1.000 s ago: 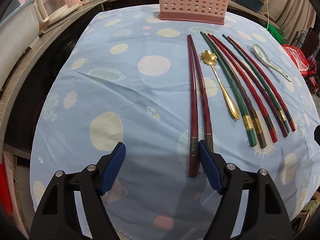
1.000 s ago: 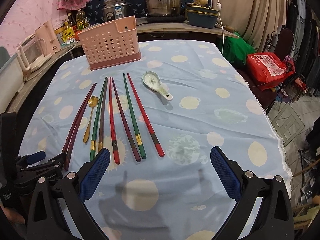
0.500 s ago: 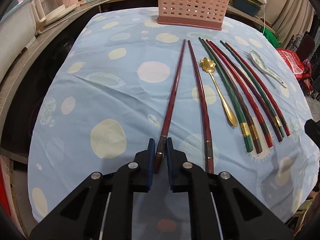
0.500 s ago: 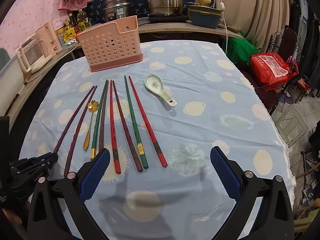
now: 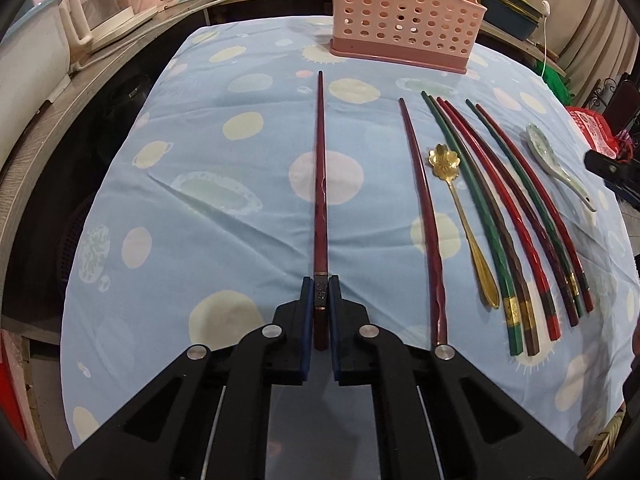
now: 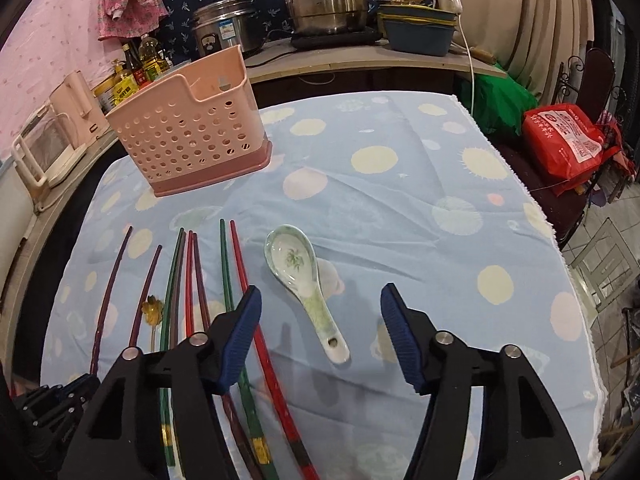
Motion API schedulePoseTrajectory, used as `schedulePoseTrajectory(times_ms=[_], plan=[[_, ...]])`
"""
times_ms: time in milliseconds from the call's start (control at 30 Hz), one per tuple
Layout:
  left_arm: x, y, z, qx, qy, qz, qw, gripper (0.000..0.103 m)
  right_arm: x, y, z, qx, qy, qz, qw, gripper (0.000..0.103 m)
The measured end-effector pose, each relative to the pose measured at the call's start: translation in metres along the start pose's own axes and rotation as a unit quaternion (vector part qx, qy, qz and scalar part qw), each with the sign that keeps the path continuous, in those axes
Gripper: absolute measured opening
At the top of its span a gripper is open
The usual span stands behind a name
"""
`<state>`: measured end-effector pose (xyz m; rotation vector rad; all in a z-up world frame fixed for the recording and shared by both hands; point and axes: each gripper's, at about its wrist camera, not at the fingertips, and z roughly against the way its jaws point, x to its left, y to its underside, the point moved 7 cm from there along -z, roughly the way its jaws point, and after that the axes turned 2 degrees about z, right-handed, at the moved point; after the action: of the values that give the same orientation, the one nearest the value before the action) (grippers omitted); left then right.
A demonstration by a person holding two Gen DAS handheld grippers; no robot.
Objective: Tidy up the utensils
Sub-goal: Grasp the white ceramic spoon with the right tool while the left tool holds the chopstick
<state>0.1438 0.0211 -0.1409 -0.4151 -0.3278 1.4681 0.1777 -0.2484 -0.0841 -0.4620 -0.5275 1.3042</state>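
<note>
Dark-red chopstick (image 5: 321, 184) sits clamped by its butt in my left tongs (image 5: 321, 294), tip ahead. My right tongs (image 6: 320, 330) are closing, nothing pinched, ceramic spoon (image 6: 304, 284) between them. I should lower squarely over its handle before squeezing.

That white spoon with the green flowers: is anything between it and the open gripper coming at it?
Nothing visible. The ceramic spoon lies alone on bare cloth, its handle between the closing pads of the right gripper. The nearest red chopstick lies off to the side.

the right gripper (image 6: 320, 336), its fingers closing, straddles the ceramic spoon (image 6: 304, 280) without touching it.
</note>
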Motion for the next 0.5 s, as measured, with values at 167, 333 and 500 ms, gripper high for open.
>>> schedulePoseTrajectory(times_ms=[167,333,500], plan=[[0.000,-0.003,-0.002,0.000,-0.003,-0.003,1.0000,0.007,0.004,-0.006,-0.025,0.013,-0.006,0.007,1.000,0.044],[0.000,-0.005,-0.003,-0.001,-0.002,-0.005,1.0000,0.007,0.010,-0.002,-0.044,0.033,-0.022,0.004,0.999,0.029],[0.000,-0.006,-0.004,-0.002,-0.001,-0.006,1.0000,0.007,0.013,0.005,-0.052,0.043,-0.032,-0.002,0.999,0.025]])
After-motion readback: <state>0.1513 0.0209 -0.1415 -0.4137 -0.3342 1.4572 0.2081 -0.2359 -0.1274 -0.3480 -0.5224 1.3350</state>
